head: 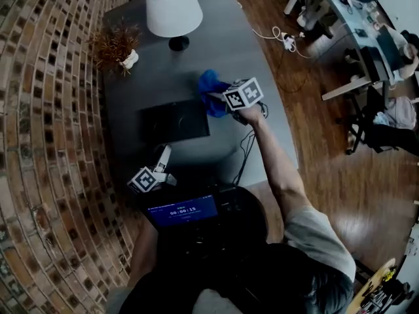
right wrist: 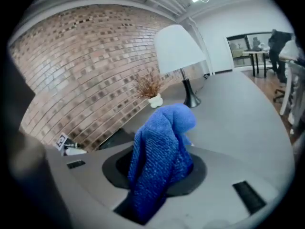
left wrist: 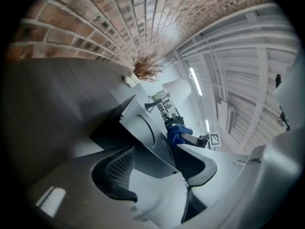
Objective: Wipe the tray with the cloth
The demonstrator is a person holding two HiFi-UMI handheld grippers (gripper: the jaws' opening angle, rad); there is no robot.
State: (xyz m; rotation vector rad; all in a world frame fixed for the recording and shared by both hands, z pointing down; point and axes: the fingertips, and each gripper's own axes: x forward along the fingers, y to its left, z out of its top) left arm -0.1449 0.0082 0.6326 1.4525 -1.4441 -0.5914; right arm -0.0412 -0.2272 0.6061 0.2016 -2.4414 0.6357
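A flat black tray [head: 173,121] lies on the dark table [head: 216,38]. At the tray's near edge sits my left gripper [head: 162,152]; in the left gripper view the tray's edge [left wrist: 143,142] lies between its parted jaws, and the pads do not visibly press on it. Off the tray's far right corner, my right gripper [head: 221,98] is shut on the blue cloth [head: 211,89]. The bunched cloth [right wrist: 159,156] hangs out of the right gripper [right wrist: 159,178] in the right gripper view, above the table.
A white-shaded lamp [head: 173,8] and a small pot of dried twigs [head: 116,44] stand at the table's far end. A brick wall [head: 46,110] runs along the left. Cables [head: 247,150] hang off the table's right edge over wood floor.
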